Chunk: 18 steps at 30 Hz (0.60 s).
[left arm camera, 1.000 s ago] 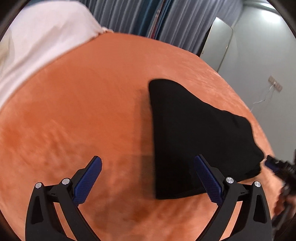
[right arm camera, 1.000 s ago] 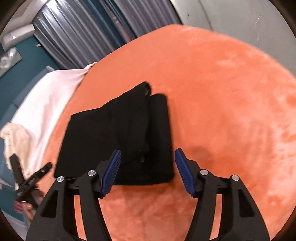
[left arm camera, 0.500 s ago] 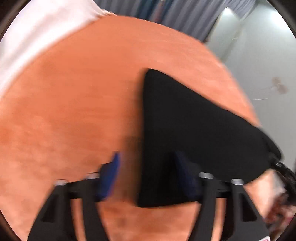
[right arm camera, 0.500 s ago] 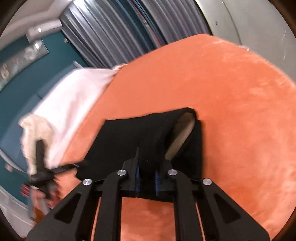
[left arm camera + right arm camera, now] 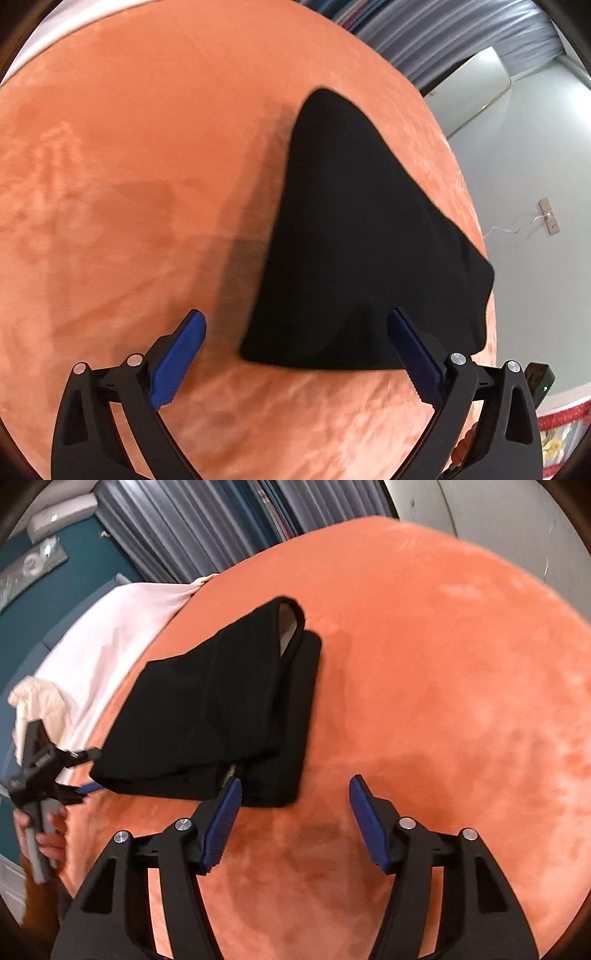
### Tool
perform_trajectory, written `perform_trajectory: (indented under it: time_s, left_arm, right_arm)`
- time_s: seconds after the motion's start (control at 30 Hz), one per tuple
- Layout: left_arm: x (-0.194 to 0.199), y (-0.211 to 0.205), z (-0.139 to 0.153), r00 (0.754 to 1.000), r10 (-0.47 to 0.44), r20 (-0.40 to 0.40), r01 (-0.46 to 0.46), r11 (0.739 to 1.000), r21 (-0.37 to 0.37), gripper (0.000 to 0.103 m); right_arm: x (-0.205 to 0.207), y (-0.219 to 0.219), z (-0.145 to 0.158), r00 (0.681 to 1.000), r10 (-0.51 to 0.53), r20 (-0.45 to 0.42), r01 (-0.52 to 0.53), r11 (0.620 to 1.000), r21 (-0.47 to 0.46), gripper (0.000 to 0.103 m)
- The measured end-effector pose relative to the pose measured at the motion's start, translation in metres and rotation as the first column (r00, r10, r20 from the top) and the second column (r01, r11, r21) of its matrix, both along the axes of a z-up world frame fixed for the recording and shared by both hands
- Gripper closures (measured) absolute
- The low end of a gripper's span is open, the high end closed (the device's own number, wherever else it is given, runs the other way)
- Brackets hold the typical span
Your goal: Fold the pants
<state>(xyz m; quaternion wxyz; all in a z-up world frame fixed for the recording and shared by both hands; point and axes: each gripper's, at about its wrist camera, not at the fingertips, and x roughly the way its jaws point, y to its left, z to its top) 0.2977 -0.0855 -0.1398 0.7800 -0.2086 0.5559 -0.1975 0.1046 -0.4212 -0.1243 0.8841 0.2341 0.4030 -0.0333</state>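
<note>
Left tool (image 5: 295, 343) spread wide, nothing between its blue pads, hanging low over the near edge of the pants (image 5: 354, 251); its right pad overlaps the cloth in view, contact can't be told. Right tool (image 5: 295, 812) also spread wide and empty, left pad just at the near corner of the bundle, right pad over bare orange surface.

Pants are black, already folded into a compact stack lying on the orange plush cover (image 5: 443, 664), roughly mid-surface. In the right wrist view the top layer sits skewed over a lower layer, and the far end gapes open showing pale lining (image 5: 286, 627). Near edge of the top layer looks puffed up, not flat.

Step judged: late stage, main folds done, neither tool gripping. Next move likely a tidy: pinch the loose top edge or press it down, square the layers, close the gaping far end. Needs a low approach at the near corner so only the top layer gets caught.

Surface is soft velvety orange, seems a bed. White bedding (image 5: 110, 635) at the far left edge. Beyond: grey pleated curtains (image 5: 192, 528), teal wall (image 5: 44, 602), grey wall with socket and cable (image 5: 548, 221).
</note>
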Motion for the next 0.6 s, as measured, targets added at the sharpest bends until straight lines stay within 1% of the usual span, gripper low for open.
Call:
perform_trajectory:
  time_s: [0.07,0.1,0.13,0.17,0.2,0.23,0.27,0.3,0.33,0.37,0.4,0.43,0.47,0.5,0.53,0.57,0.6]
  left_arm:
    - [0.012,-0.015,-0.011,1.0,-0.011,-0.011,0.011,1.0,0.024,0.006]
    - [0.017,-0.021,-0.014,1.0,-0.009,-0.001,0.009,0.999,0.047,0.008]
    - [0.022,-0.027,-0.013,1.0,-0.017,0.02,0.016,0.997,0.076,0.016]
    - [0.024,-0.031,-0.01,0.999,-0.034,0.034,0.031,0.996,0.088,0.03]
    - [0.026,-0.035,-0.006,0.997,-0.069,0.034,0.067,0.996,0.061,0.054]
    - [0.025,-0.034,0.005,0.997,-0.074,0.029,0.072,0.996,0.059,0.069]
    - [0.023,-0.031,0.015,0.996,-0.082,0.045,0.079,0.995,0.056,0.077]
    - [0.02,-0.028,0.028,0.993,-0.095,0.064,0.092,0.995,0.045,0.078]
    - [0.012,-0.022,0.041,0.991,-0.108,0.075,0.106,0.994,0.034,0.078]
    - [0.003,-0.018,0.048,0.989,-0.128,0.079,0.126,0.992,0.028,0.078]
    - [-0.008,-0.014,0.051,0.987,-0.141,0.084,0.138,0.99,0.036,0.076]
    - [-0.02,-0.01,0.044,0.986,-0.156,0.064,0.153,0.987,0.051,0.075]
    - [-0.027,-0.008,0.031,0.985,-0.17,0.03,0.168,0.984,0.053,0.074]
    - [-0.033,-0.008,0.014,0.985,-0.174,-0.015,0.174,0.984,0.047,0.073]
    - [-0.038,-0.006,-0.011,0.986,-0.154,-0.061,0.157,0.987,0.035,0.068]
    - [-0.043,0.0,-0.017,0.992,-0.12,-0.035,0.12,0.993,-0.011,0.068]
    - [-0.045,0.007,-0.014,0.995,-0.095,-0.015,0.094,0.994,-0.059,0.065]
  right_arm:
    - [0.014,0.002,-0.01,1.0,0.0,-0.004,0.0,1.0,0.013,0.043]
    - [0.022,0.006,-0.012,1.0,0.006,0.001,-0.006,1.0,0.018,0.048]
    - [0.029,0.007,-0.015,1.0,0.011,0.013,-0.011,0.999,0.041,0.06]
    - [0.035,0.006,-0.016,0.999,0.03,0.017,-0.032,0.995,0.091,0.074]
    - [0.039,0.003,-0.012,1.0,0.015,0.016,-0.017,0.992,0.124,0.08]
    - [0.039,0.002,-0.004,1.0,0.015,0.024,-0.017,0.992,0.127,0.081]
    - [0.035,0.002,0.01,0.998,0.017,0.054,-0.025,0.99,0.142,0.084]
    - [0.03,0.002,0.022,0.997,0.021,0.08,-0.034,0.987,0.159,0.086]
    - [0.02,0.005,0.041,0.994,0.03,0.11,-0.049,0.984,0.174,0.086]
    - [0.01,0.008,0.053,0.991,0.042,0.127,-0.063,0.984,0.169,0.086]
    - [-0.004,0.012,0.064,0.989,0.053,0.139,-0.072,0.988,0.138,0.086]
    - [-0.016,0.012,0.063,0.99,0.051,0.13,-0.068,0.99,0.127,0.086]
    - [-0.023,0.011,0.054,0.993,0.046,0.107,-0.061,0.988,0.143,0.086]
    - [-0.029,0.007,0.036,0.997,0.037,0.064,-0.048,0.984,0.172,0.086]
    - [-0.033,0.004,0.005,0.999,0.032,-0.021,-0.028,0.981,0.191,0.084]
    - [-0.036,0.004,-0.019,0.997,0.028,-0.068,-0.014,0.98,0.199,0.079]
    - [-0.049,0.0,-0.026,1.0,-0.007,0.007,0.005,0.966,0.258,0.077]
